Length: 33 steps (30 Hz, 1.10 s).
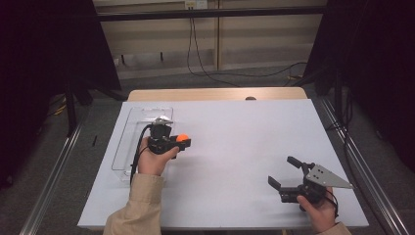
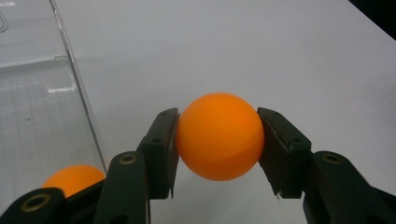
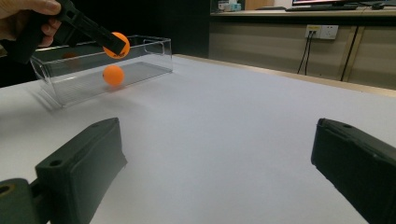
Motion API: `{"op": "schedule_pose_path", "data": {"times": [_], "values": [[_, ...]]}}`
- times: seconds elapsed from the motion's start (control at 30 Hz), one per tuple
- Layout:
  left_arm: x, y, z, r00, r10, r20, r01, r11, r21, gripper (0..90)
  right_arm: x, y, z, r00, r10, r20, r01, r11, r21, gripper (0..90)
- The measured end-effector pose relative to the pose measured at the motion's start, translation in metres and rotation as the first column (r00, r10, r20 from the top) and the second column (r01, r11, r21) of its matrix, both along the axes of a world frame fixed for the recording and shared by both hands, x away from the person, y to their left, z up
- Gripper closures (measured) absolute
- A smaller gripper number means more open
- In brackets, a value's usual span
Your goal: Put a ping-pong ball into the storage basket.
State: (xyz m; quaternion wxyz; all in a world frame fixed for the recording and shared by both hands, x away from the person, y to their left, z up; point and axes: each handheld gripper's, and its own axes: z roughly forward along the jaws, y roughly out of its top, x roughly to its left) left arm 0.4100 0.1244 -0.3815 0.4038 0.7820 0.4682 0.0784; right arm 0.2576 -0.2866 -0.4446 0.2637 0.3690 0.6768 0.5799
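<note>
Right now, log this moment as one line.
left gripper: shut on orange ball | right gripper: open | clear bin: second ball inside

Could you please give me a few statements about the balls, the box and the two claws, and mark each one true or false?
1. The left claw is shut on an orange ball. True.
2. The right claw holds a ball too. False: it is open, with nothing between its jaws.
3. A second ball lies inside the clear box. True.
4. The held ball rests on the table. False: it is held above the table, beside the box.
5. The box stands on the right side of the table. False: it stands at the left edge.
</note>
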Motion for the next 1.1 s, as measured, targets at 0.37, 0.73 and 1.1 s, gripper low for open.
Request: {"op": "schedule_pose_path", "data": {"times": [0.37,0.73,1.1], "values": [[0.000,0.007,0.006,1.0000,0.010,-0.001,-0.010,0.9999,-0.012,50.8,0.000,0.000,0.000,1.0000,0.000,0.000,0.000,1.000,0.000,2.0],[0.000,0.012,0.009,0.9998,0.021,0.001,-0.021,0.9996,-0.021,50.9,0.000,0.000,0.000,1.0000,0.000,0.002,0.000,1.000,0.001,2.0],[0.000,0.017,0.012,0.9997,0.026,-0.002,-0.026,0.9992,-0.029,50.8,0.000,0.000,0.000,1.0000,0.000,0.001,0.000,1.000,0.000,2.0]]}}
